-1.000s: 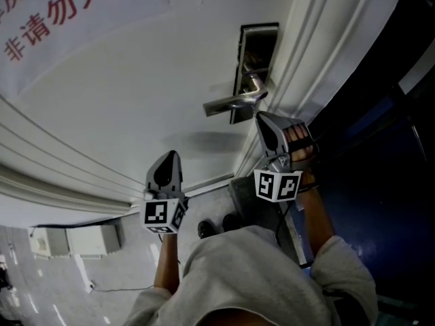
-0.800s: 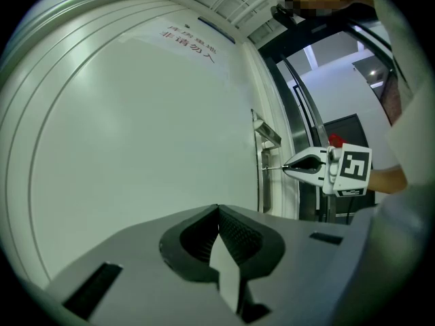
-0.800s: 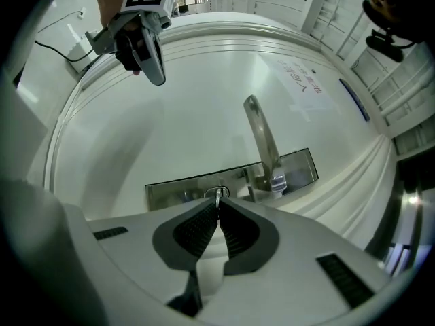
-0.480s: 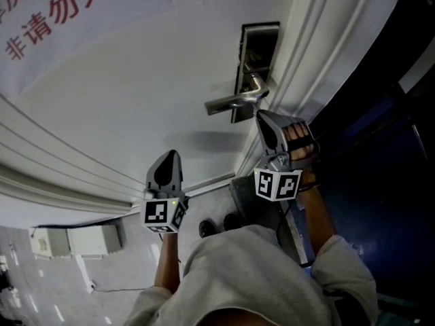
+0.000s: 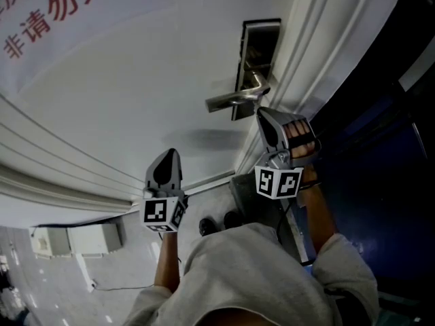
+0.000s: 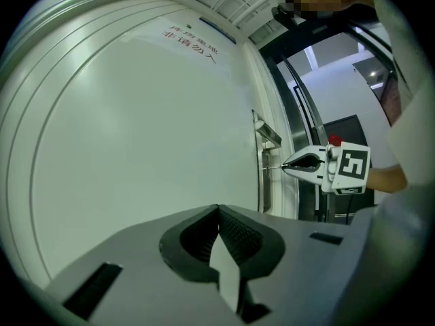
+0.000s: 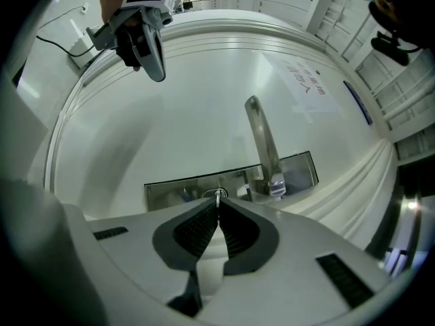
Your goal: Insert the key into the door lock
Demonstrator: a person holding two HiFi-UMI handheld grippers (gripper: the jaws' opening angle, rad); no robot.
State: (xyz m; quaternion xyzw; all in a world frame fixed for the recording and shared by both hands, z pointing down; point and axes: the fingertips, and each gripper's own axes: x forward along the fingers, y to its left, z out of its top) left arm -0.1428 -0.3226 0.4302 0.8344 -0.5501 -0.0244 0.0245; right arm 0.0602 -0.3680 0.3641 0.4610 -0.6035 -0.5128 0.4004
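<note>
Right gripper [image 7: 217,206]: jaws pinching the key [image 7: 217,195], only its tip showing, against the lock plate [image 7: 170,189] below the handle [image 7: 262,141]; the keyhole is hidden behind the jaws. Left gripper [image 6: 217,212]: jaws pressed together, empty, facing the door [image 6: 136,148].

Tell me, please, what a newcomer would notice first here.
The silver lever handle on its steel lock plate stands out, upper centre on the white door. Just below it, the right gripper pinches a thin metal key at that plate; the left gripper hangs back, jaws together.
</note>
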